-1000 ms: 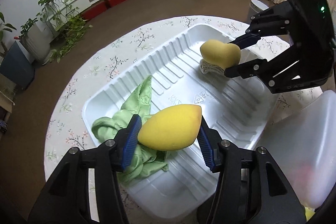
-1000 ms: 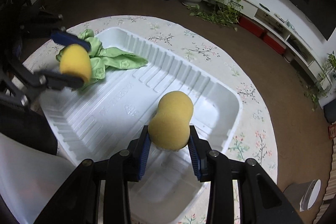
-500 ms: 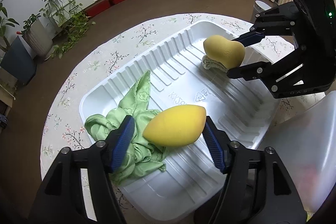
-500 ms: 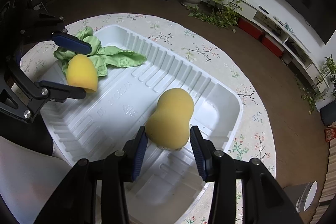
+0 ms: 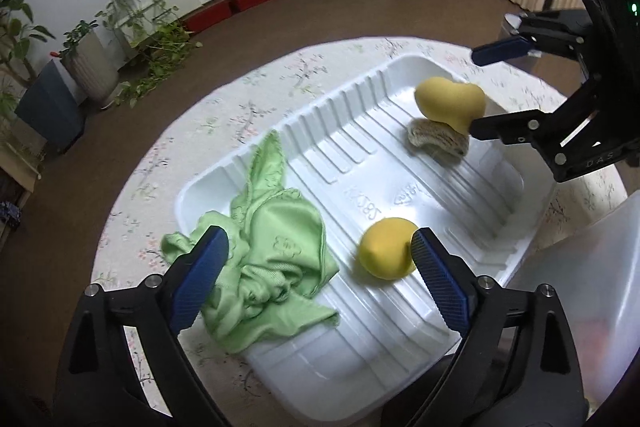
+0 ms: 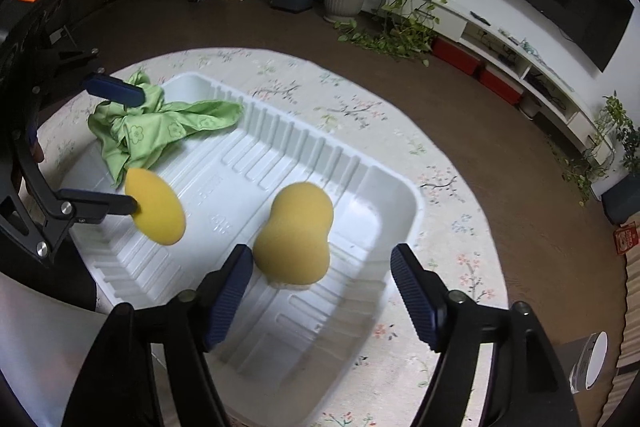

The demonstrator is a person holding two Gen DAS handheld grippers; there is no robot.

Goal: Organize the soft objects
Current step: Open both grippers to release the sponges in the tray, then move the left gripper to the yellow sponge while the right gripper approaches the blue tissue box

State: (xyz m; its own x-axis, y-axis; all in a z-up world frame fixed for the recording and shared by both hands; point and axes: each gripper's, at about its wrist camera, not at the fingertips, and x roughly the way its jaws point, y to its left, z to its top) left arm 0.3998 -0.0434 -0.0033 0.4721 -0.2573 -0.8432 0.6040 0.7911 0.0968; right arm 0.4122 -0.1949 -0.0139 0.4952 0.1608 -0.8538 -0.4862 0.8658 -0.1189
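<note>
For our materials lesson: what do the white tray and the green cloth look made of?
White tray: probably thin moulded plastic, glossy, with pressed ribs and raised lettering. Green cloth: soft woven or microfibre fabric, matt, crumpled into folds, with a flower pattern.

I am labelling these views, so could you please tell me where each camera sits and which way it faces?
Left wrist: on the left gripper, looking down at the white tray; its open fingers show.
Right wrist: on the right gripper, looking down from the opposite side; open fingers show.
Shared: tray, green cloth, both yellow sponges, each other's gripper.
</note>
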